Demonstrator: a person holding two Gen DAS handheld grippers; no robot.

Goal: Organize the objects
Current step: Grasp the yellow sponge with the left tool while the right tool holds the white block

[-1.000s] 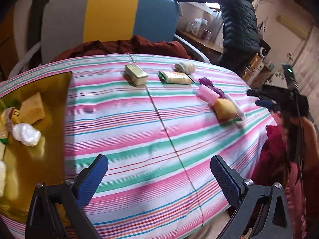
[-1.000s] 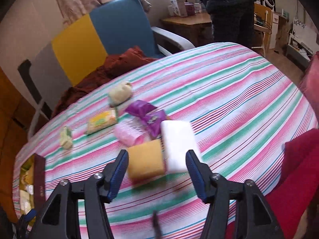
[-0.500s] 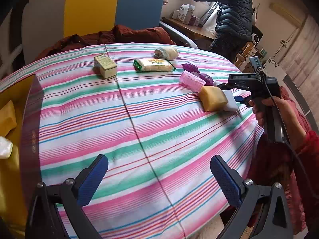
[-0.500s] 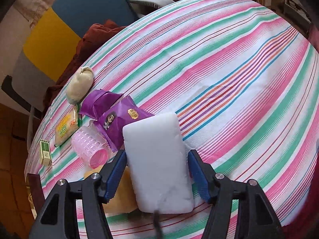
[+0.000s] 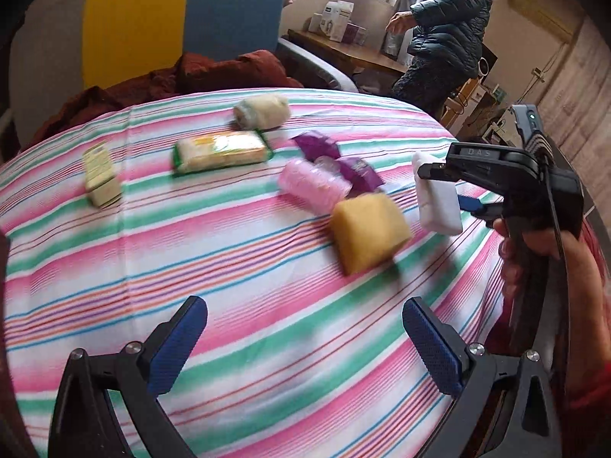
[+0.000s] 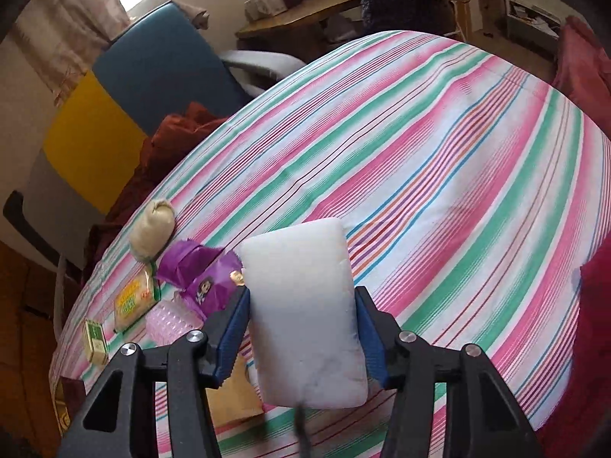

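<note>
My right gripper (image 6: 301,332) is shut on a white sponge block (image 6: 301,305) and holds it off the striped tablecloth (image 6: 439,160); the block also shows in the left wrist view (image 5: 437,202), gripped beside a yellow sponge (image 5: 366,233). My left gripper (image 5: 301,336) is open and empty above the near cloth. On the table lie a pink roller (image 5: 311,185), purple packets (image 5: 336,152), a green-edged wipes pack (image 5: 219,150), a small green box (image 5: 100,179) and a beige roll (image 5: 261,111).
A yellow and blue chair (image 5: 183,23) with a dark red cloth (image 5: 214,72) stands behind the table. A person in a dark jacket (image 5: 446,26) stands at a wooden desk (image 5: 343,49) at the back right. A red cloth (image 6: 584,65) lies at the table's right edge.
My right gripper closed on the white block and raised it off the cloth. My left gripper swung right; the gold tray has left its view and the cluster of objects is nearer.
</note>
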